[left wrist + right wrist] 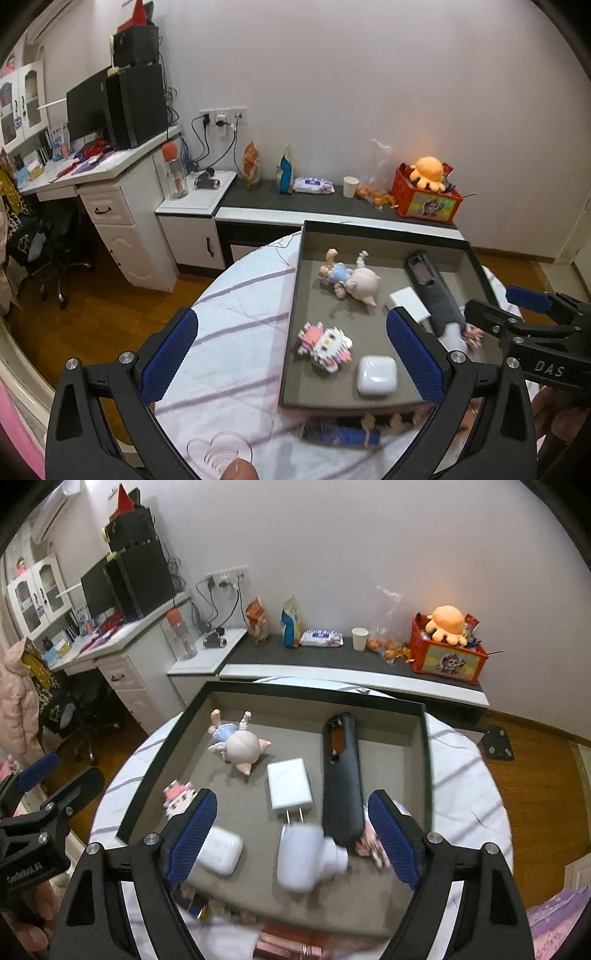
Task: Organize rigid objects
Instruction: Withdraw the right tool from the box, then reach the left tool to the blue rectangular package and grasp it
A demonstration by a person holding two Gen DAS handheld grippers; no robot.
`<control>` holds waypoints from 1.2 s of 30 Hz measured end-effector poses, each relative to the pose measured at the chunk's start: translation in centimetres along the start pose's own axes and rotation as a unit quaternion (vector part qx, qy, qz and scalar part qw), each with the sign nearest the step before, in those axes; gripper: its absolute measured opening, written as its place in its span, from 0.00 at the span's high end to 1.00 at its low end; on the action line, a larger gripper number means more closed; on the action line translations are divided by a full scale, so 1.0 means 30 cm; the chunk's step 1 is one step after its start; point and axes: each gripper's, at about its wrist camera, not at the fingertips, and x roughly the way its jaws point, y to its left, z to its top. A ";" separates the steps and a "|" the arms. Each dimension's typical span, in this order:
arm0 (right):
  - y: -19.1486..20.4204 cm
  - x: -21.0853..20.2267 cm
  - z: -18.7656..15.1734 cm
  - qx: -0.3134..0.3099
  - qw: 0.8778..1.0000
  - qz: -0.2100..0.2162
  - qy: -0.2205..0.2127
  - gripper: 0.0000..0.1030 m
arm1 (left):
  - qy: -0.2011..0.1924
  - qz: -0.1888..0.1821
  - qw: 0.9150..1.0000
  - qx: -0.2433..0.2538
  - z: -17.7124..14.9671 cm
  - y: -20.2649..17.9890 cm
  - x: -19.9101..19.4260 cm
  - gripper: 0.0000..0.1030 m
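Blurred items (pixel 207 904) under tray (pixel 280 690) edge

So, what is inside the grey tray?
In the tray: pig doll, charger, black remote, white bottle, earbud case, block cat. A pink toy is partly covered.

Tray (pixel 426 753): you have one.
Dolls (pixel 236 744): one.
Block figures (pixel 325 343): two, the second (pixel 373 843) half hidden.
White chargers (pixel 289 784): one.
Earbud cases (pixel 219 851): one.
White bottles (pixel 308 856): one.
Black cases (pixel 341 771): one.
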 end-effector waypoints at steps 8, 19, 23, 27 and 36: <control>-0.056 -0.227 -0.195 0.029 0.999 -0.002 -0.030 0.17 | -0.001 -0.022 1.000 0.015 -0.125 -0.037 -0.155 0.00; -0.175 -0.268 -0.500 0.101 0.995 0.004 0.014 0.11 | 0.065 -0.032 0.997 0.038 -0.367 -0.107 -0.152 0.00; -0.168 -0.267 -0.532 0.103 0.995 0.010 0.017 0.00 | 0.079 -0.032 0.996 0.039 -0.414 -0.119 -0.146 0.00; -0.168 -0.271 -0.561 0.100 0.995 0.012 0.018 0.00 | 0.074 -0.026 0.996 0.046 -0.418 -0.133 -0.144 0.00; -0.135 -0.256 -0.559 0.087 0.996 0.012 0.026 0.00 | 0.080 -0.020 0.995 0.060 -0.393 -0.151 -0.031 0.00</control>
